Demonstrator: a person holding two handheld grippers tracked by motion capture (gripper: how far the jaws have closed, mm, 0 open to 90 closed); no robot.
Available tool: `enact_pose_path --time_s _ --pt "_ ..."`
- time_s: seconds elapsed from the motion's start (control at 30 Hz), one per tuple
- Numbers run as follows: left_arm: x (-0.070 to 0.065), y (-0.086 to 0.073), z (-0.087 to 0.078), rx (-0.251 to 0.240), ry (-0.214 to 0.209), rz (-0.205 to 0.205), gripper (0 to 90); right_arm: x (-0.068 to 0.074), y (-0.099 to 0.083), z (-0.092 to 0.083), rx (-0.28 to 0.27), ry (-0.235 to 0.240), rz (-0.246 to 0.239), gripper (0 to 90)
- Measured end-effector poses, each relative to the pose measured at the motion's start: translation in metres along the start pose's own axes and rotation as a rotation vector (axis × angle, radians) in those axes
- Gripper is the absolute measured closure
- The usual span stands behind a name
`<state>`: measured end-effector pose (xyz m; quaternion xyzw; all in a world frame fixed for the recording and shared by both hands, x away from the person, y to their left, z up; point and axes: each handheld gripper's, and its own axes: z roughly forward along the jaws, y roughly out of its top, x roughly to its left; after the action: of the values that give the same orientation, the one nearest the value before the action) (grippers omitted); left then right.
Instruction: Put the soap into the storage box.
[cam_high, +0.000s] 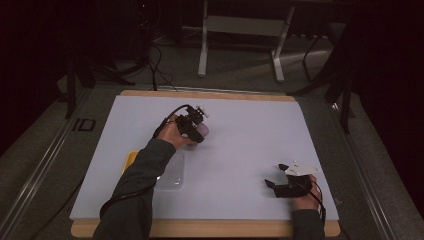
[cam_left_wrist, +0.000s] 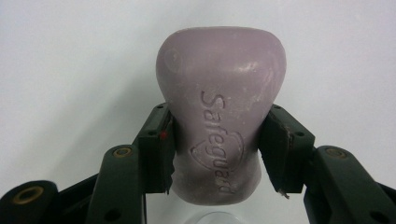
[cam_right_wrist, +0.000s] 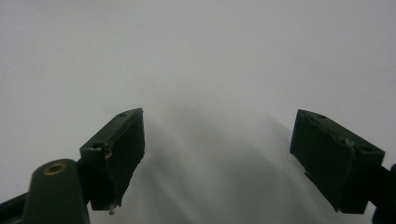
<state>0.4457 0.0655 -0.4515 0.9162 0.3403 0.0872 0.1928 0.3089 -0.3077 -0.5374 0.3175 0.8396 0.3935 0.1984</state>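
Note:
A pale purple bar of soap (cam_left_wrist: 217, 107) with "Safeguard" embossed on it sits clamped at its narrow waist between the two black pads of my left gripper (cam_left_wrist: 215, 149). In the high view that left gripper (cam_high: 197, 127) is held over the middle-left of the white board, with the soap (cam_high: 203, 130) showing at its tip. My right gripper (cam_high: 275, 175) rests low near the board's front right corner, jaws spread wide. The right gripper view shows its two pads (cam_right_wrist: 116, 151) far apart over bare white surface, nothing between them.
A clear plastic lid or dish (cam_high: 172, 172) lies near the left forearm, with a yellow object (cam_high: 131, 159) partly hidden beside it. The white board (cam_high: 240, 150) lies on a wooden tabletop (cam_high: 210, 228). Dark floor, cables and a metal stand lie beyond the far edge.

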Motion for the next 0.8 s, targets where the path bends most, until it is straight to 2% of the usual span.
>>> enact_pose_path --time_s 0.23,0.47,0.63,0.8 --pt "-0.004 -0.003 -0.01 -0.02 -0.001 0.002 49.9 0.0 0.0 0.0 0.0 0.0 -0.001 17.6" --pt "-0.007 -0.011 -0.014 -0.012 0.014 -0.001 49.9 0.0 0.0 0.0 0.001 -0.002 -0.001 17.6" --pt "-0.008 -0.015 -0.021 -0.024 -0.012 -0.007 49.9 0.0 0.0 0.0 0.0 -0.002 -0.001 17.6" --pt "-0.011 -0.018 -0.026 -0.031 -0.016 -0.002 49.9 0.001 0.0 0.0 0.001 -0.003 -0.003 17.6"
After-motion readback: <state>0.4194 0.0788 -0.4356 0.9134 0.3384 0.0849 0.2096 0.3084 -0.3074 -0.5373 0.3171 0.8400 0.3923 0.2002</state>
